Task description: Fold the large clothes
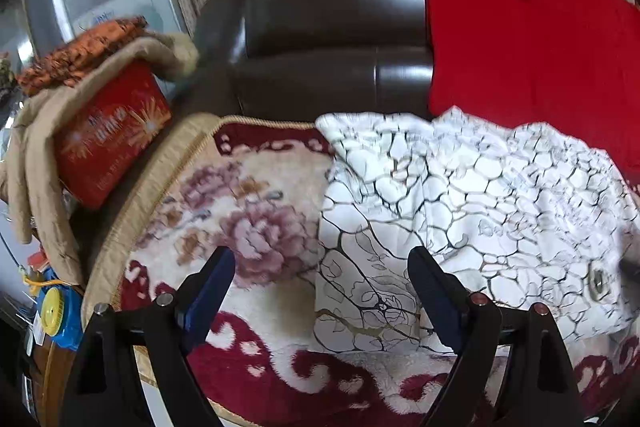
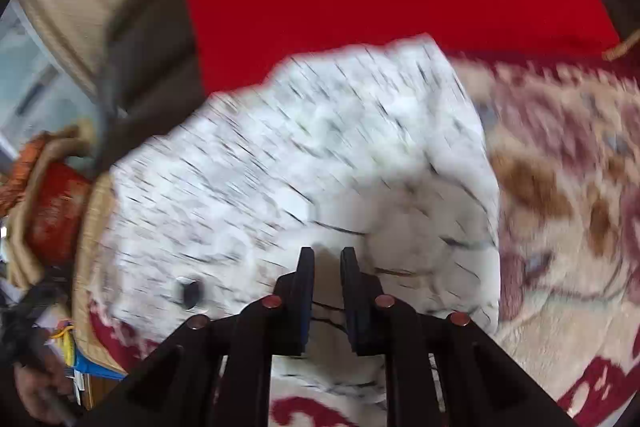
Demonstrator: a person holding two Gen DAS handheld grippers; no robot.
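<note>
Left jaws wide, one garment (image 1: pixel 460 203) (white)

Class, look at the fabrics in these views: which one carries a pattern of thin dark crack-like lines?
The white garment, under both grippers. The red cloth is plain; the blanket is floral.

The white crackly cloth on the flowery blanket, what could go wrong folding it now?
1. The right claw is nearly shut on a small pinch of the white cloth, so the fabric might slip out when it is lifted.
2. The left claw is open over the cloth's left edge and holds nothing, so that side may sag and the fold could come out crooked.
3. The cloth's far edge touches the red fabric on the sofa, and might drag it along.
</note>
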